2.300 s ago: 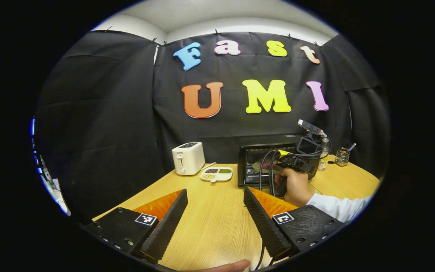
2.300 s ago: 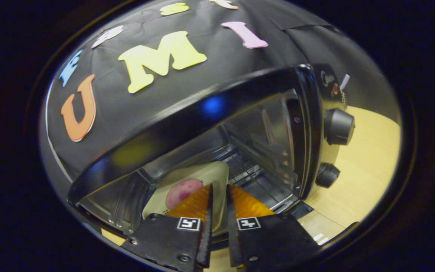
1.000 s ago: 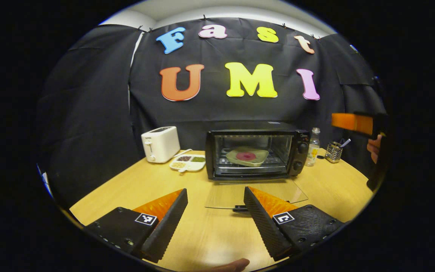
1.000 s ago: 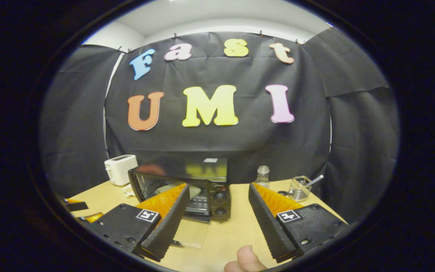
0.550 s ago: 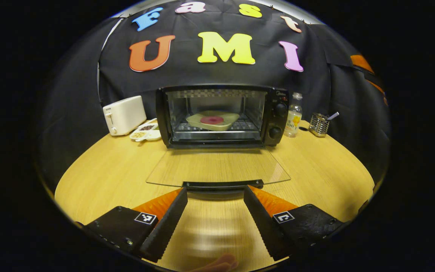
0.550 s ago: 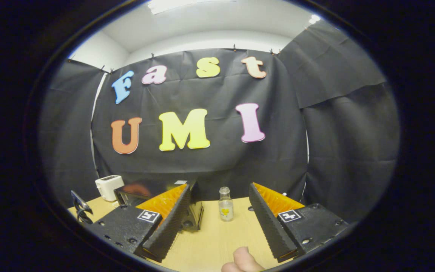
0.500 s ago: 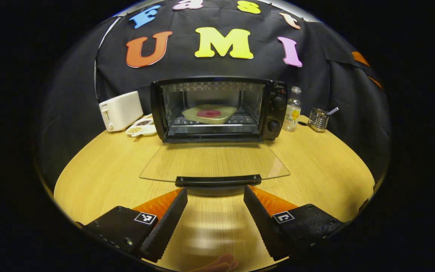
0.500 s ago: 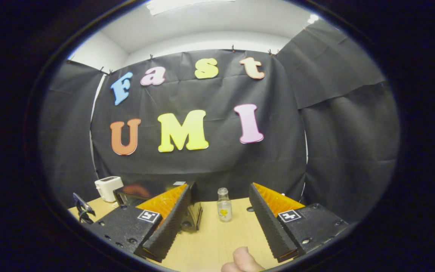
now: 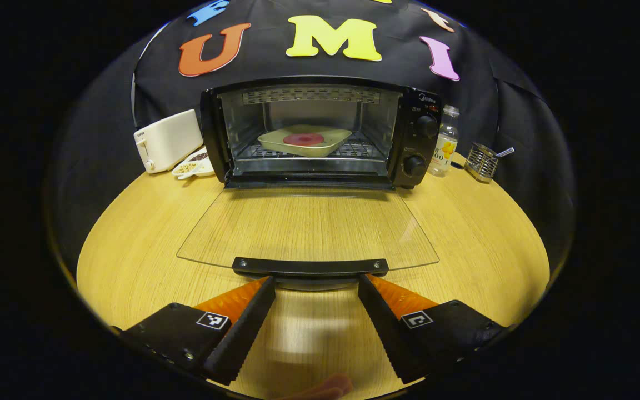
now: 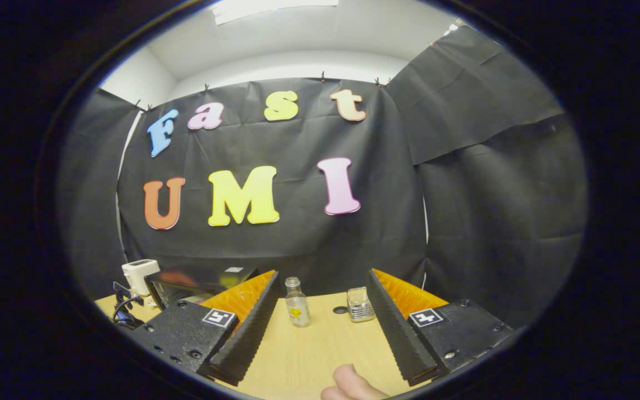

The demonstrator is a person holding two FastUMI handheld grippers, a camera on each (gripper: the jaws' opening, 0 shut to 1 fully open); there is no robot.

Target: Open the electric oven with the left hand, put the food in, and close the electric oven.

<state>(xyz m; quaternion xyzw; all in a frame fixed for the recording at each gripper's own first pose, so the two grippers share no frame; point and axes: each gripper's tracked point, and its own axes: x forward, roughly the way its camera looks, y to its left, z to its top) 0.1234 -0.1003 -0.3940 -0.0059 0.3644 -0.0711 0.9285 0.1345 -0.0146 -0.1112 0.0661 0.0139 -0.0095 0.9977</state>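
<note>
The black electric oven (image 9: 415, 136) stands open at the back of the table. Its glass door (image 9: 309, 222) lies flat toward me, and the door's black handle (image 9: 309, 266) is at the near edge. On the rack inside rests a pale plate (image 9: 328, 145) with a round red piece of food (image 9: 303, 139). My left gripper (image 9: 316, 280) is open, its fingertips just short of the handle and on either side of its middle. In the right gripper view, my right gripper (image 10: 320, 278) is open and holds nothing, raised off to the right of the oven (image 10: 186, 284).
A white toaster (image 9: 167, 140) and a divided snack dish (image 9: 193, 165) sit left of the oven. To its right stand a small bottle (image 9: 445, 141) and a wire holder (image 9: 481, 162). The round wooden table (image 9: 481, 233) is bare wood on both sides of the door.
The right gripper let go of the plate inside the oven, opened and drew back to the right. The left gripper came forward and down to the door handle.
</note>
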